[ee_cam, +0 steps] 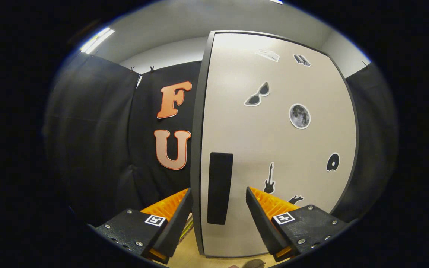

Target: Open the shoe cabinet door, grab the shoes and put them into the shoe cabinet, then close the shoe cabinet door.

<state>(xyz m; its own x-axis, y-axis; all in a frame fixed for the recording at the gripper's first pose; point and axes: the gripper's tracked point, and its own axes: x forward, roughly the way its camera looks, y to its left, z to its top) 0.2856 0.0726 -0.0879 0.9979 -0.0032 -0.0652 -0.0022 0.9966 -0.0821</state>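
Directly ahead of the claw (218, 208) stands the tall pale beige shoe cabinet door (274, 141) with a dark frame, shut as far as the view shows. Its upright black rectangular handle (220, 188) lies in line with the gap between the widely parted fingers (263, 216), neither finger visibly touching it. Small black-and-white stickers dot the door: sunglasses (257, 95), a moon (299, 116), a guitar (269, 179). Light wooden floor (184, 249) shows beneath the fingers.

Cabinet door (274, 149) ahead; handle (220, 188) between open jaws.
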